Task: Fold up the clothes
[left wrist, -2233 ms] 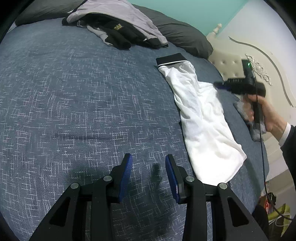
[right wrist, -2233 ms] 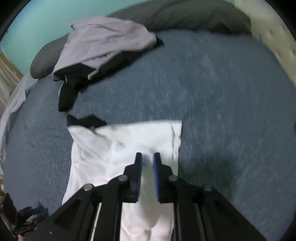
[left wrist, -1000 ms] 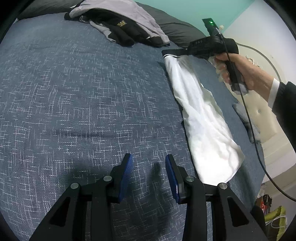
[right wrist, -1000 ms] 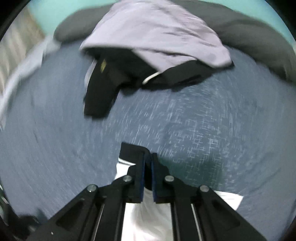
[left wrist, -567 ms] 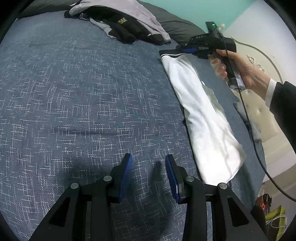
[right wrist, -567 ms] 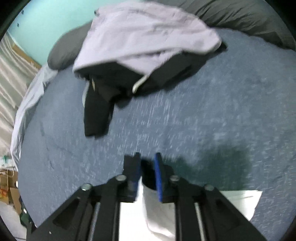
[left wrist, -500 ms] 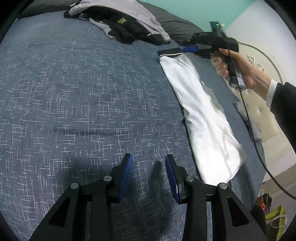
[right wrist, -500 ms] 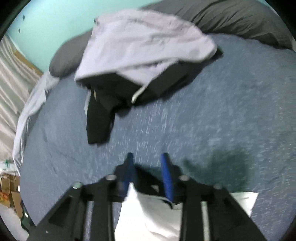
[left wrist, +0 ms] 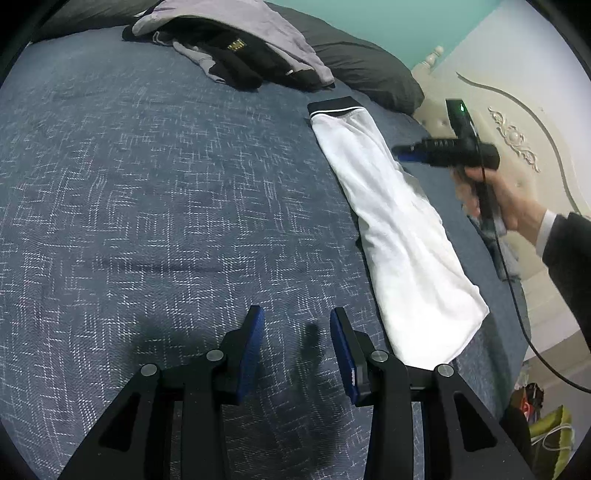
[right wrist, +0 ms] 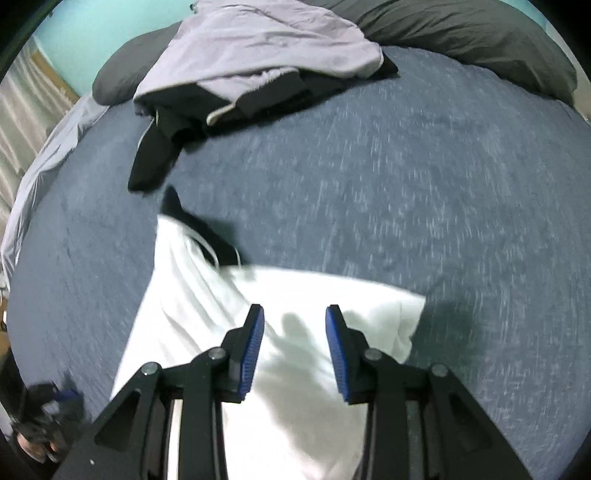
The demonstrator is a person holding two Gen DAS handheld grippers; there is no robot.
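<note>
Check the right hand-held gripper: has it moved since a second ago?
Yes. In the left wrist view the right hand-held gripper has drawn back from the white garment's black waistband toward its middle, jaws open and empty.

Right claw (right wrist: 294, 341) (empty) above white garment (right wrist: 295, 369).

The left wrist view looks forward and downward along the left gripper (left wrist: 295, 343), low over the blue bedspread (left wrist: 147, 192), toward the dark pillows (left wrist: 365, 70) and the cream headboard (left wrist: 517, 147) at its far right. The right wrist view tilts down more steeply along the right gripper (right wrist: 294, 345), close above the white garment (right wrist: 303, 332), facing the same pillows (right wrist: 461, 33) under a teal wall (right wrist: 92, 33). Both views share the bedspread (right wrist: 406, 177), the white garment (left wrist: 399, 229) with its black band, and the grey and black clothes heap (left wrist: 240, 44) (right wrist: 258, 55). Each camera sees the other tool: the right one at the left view's right edge, the left one, blurred, in the right view's lower left corner.
</note>
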